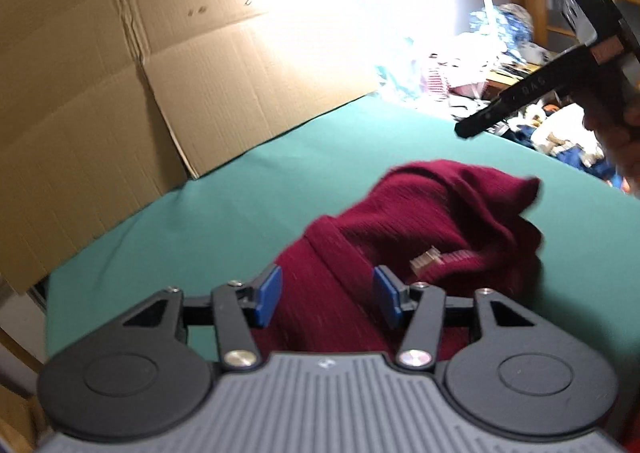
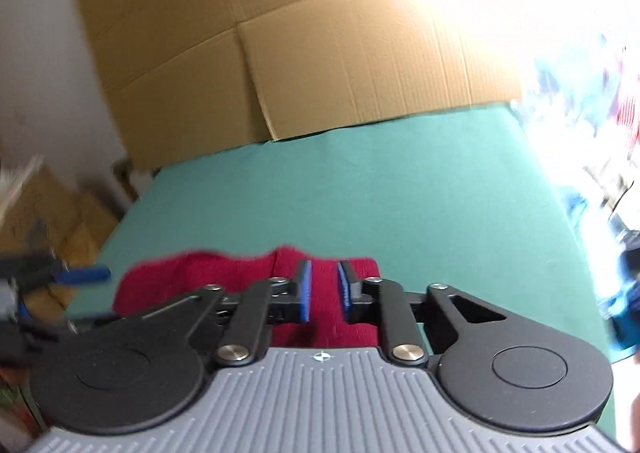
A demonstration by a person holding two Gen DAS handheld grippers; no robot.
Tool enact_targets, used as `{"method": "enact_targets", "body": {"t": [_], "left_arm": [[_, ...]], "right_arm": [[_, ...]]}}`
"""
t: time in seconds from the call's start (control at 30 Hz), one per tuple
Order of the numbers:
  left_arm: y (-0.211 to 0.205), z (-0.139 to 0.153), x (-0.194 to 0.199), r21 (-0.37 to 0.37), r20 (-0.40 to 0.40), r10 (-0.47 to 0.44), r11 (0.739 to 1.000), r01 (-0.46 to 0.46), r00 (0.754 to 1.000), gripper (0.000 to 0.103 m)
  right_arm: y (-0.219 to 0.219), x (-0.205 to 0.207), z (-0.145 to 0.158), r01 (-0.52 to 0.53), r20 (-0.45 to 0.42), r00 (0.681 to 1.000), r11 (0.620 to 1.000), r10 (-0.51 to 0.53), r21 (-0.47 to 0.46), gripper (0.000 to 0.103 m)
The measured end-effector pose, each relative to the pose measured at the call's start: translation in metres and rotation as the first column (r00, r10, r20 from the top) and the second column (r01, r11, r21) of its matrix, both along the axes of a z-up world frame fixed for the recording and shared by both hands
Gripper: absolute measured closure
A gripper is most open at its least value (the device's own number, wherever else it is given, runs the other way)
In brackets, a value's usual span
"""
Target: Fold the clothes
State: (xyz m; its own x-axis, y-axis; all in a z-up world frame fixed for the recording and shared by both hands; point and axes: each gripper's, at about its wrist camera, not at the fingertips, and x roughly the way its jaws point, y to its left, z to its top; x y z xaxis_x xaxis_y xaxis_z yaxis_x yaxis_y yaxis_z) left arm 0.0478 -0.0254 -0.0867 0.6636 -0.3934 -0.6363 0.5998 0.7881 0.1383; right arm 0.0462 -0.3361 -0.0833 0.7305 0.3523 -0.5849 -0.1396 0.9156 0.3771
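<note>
Left wrist view: cardboard sheet (image 1: 120,73) stood beyond left gripper (image 1: 328,297); clutter pile (image 1: 480,65) far right. Maroon sweater (image 1: 420,221) lay bunched on green table (image 1: 240,205) under released jaws. Right gripper (image 2: 323,289) hovered above sweater, jaws narrow, gripping nothing.

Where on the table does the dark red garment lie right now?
The dark red garment lies bunched on the green table cover, just ahead of both grippers, nearer the front edge than the cardboard sheet.
</note>
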Motion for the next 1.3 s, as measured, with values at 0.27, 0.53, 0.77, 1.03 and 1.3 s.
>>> {"method": "enact_targets", "body": {"t": [0.27,0.53,0.77,1.03,1.3], "left_arm": [[-0.003,-0.034,0.0,0.084,-0.003,-0.027,0.996,0.027,1.0,0.04],[-0.015,-0.039,-0.005,0.157,0.034,-0.072,0.985,0.066,0.997,0.034],[-0.003,-0.016,-0.039,0.125,0.054,-0.099,0.988,0.092,0.994,0.039],[-0.013,-0.049,-0.047,0.117,-0.043,-0.119,0.985,0.124,0.992,0.028],[-0.009,-0.014,-0.052,-0.027,-0.072,-0.059,0.998,0.057,0.996,0.032]], "right_arm": [[0.055,-0.001,-0.032,-0.052,-0.031,0.998,0.975,0.046,-0.215,0.089],[0.08,-0.008,-0.043,-0.024,0.064,0.997,0.938,0.049,-0.345,0.088],[0.044,-0.054,-0.009,-0.035,0.049,0.998,0.982,0.044,-0.185,0.081],[0.092,-0.044,-0.04,-0.133,-0.095,0.99,0.94,0.108,-0.315,0.074],[0.107,-0.029,-0.013,-0.142,-0.209,0.976,0.892,0.054,-0.43,0.05]]}}
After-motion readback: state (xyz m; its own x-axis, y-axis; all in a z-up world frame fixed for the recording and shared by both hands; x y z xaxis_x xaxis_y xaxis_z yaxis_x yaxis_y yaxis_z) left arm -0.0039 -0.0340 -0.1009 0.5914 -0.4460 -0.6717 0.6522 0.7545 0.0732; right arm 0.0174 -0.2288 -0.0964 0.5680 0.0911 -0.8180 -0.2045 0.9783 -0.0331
